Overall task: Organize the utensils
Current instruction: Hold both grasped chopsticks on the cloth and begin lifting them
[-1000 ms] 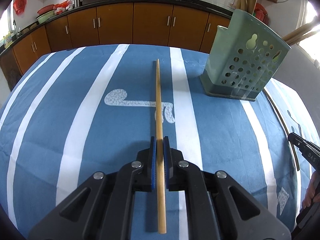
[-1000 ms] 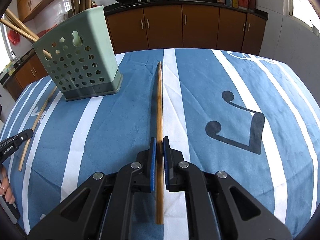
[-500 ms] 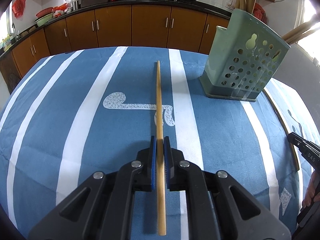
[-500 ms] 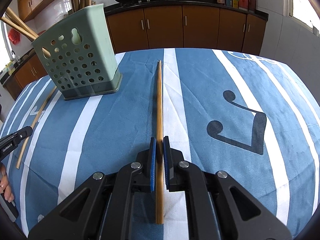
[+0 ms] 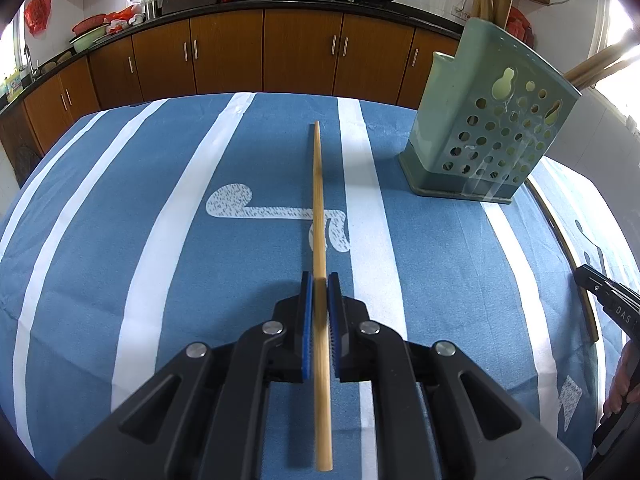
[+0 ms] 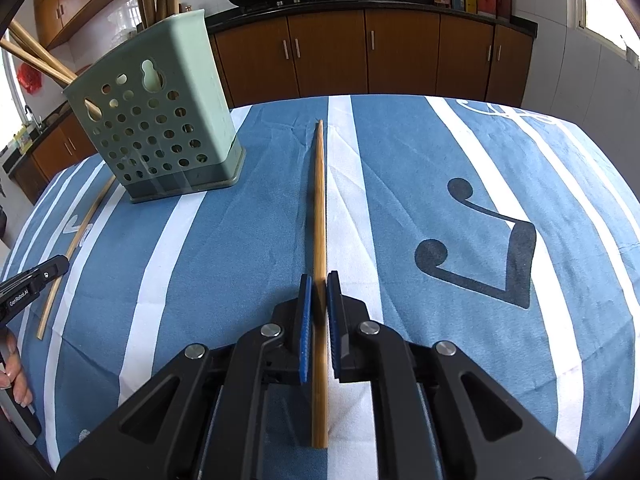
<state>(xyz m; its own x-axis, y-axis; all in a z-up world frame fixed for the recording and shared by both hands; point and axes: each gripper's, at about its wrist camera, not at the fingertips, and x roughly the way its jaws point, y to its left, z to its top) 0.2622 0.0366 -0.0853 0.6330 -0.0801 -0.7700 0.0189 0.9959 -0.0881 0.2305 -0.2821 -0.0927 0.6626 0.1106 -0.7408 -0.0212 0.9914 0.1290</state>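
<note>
Gripping chopsticks: left tongs (image 5: 319,300) clamp one chopstick (image 5: 318,208) | right tongs (image 6: 318,300) clamp another chopstick (image 6: 319,200) | light, stiff, smooth; slippery, held near thick end | holder (image 6: 160,128) far left

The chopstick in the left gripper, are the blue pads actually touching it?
Touching. The left wrist view shows the left gripper closed on the chopstick, both blue pads pressed against its sides with no gap showing.
</note>
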